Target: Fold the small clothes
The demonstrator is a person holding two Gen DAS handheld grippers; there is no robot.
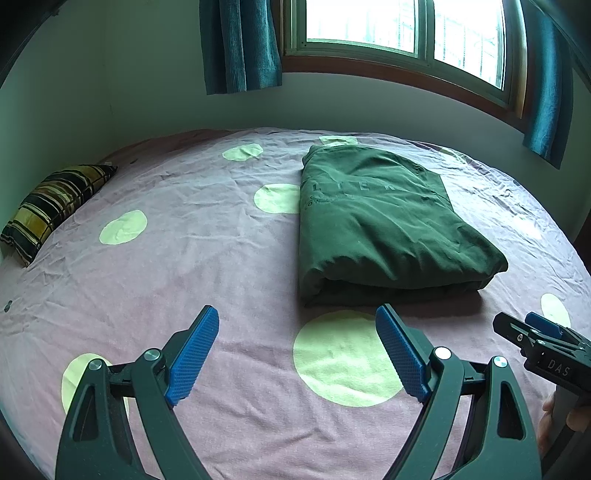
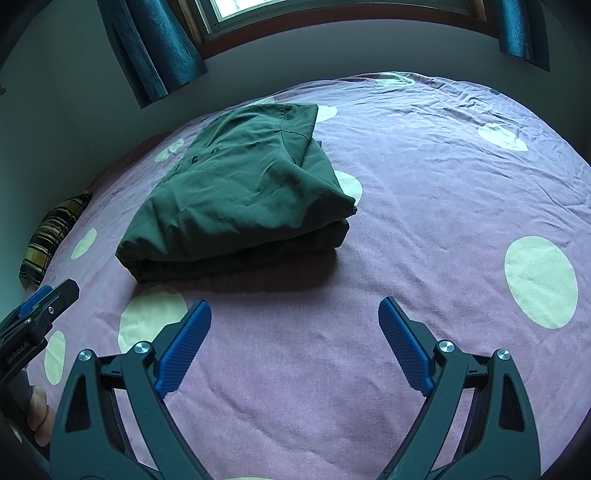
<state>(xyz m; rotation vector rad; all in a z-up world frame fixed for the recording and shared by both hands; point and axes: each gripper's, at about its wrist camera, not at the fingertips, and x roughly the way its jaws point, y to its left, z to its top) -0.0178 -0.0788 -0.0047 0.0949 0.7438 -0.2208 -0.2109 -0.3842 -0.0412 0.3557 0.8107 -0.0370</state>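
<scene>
- Left wrist view, nearest: the left claw (image 1: 297, 354) hangs released, its blue ribbed pads (image 1: 192, 354) spread wide and empty above the bed sheet (image 1: 221, 266); the right claw (image 2: 295, 345) is equally splayed and holds nothing.
- Just beyond lies the green garment (image 1: 384, 229), already folded into a thick, soft rectangular bundle on the bed, apart from both claws.
- Risk, as I judge it: pinching only the top layer would peel the stack open; the loose, rounded near fold could slump or slide on the crinkled sheet.
- Sheet: mauve cotton-like weave with pale round dots, finely wrinkled.
- Far left, a striped pillow (image 1: 55, 206) sits by the wall; teal ribbed curtains (image 1: 240, 44) flank the window (image 1: 406, 29).
</scene>
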